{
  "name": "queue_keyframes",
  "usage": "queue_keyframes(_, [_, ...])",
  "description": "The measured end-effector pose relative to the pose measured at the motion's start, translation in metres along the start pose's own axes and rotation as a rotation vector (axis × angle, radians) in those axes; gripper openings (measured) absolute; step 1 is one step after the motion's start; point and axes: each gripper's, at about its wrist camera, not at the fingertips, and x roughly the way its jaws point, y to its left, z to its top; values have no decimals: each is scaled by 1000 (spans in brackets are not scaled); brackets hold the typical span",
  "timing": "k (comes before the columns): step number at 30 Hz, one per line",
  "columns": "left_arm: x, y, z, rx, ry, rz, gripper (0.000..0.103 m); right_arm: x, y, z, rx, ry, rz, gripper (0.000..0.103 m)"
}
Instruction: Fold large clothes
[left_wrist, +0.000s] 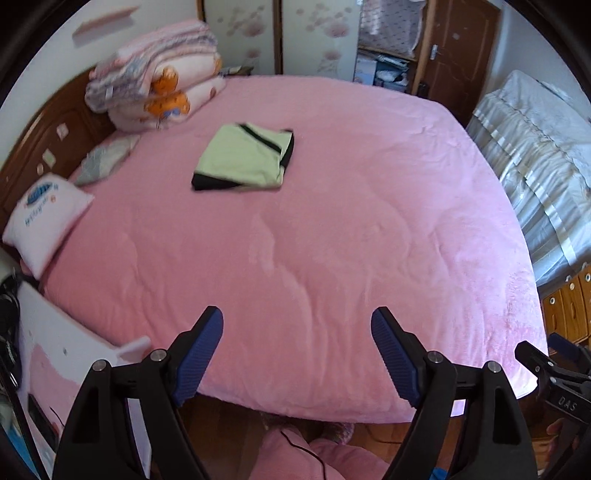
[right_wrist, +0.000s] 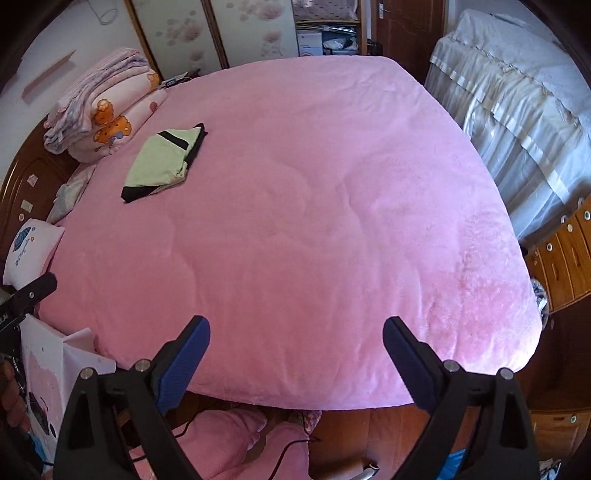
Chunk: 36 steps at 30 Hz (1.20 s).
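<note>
The left tool (left_wrist: 297, 325) stands wide open with nothing between its blue pads, held above the near edge of the bed (left_wrist: 332, 240). The right tool (right_wrist: 296, 334) gapes just as wide, also empty, over the same pink cover. The folded green and black garment (left_wrist: 245, 158) lies flat on the bed in the upper left of both views, just beside a stack of folded quilts (left_wrist: 159, 77) near the headboard, well apart from both tools.
</note>
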Motion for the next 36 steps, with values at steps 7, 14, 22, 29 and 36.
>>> queue_keyframes(7, [-42,-28,-3,79,-138,6,92,-50,25,3,-72,-45,29,96])
queue_keyframes(14, [-54,-58,-18,144,-150,29,94,-58,31,-7,-69,-70,-32,96])
queue_keyframes(22, [-41,-71,-31,156,-67,8,94,-42,32,-14,-84,-40,14,96])
queue_keyframes(29, [-18,-52,-37,68,38,-29,94,-29,29,-22,-79,4,36,96])
queue_keyframes(36, [-11,-42,-40,46,59,-39,100,-29,33,-25,-87,7,41,96])
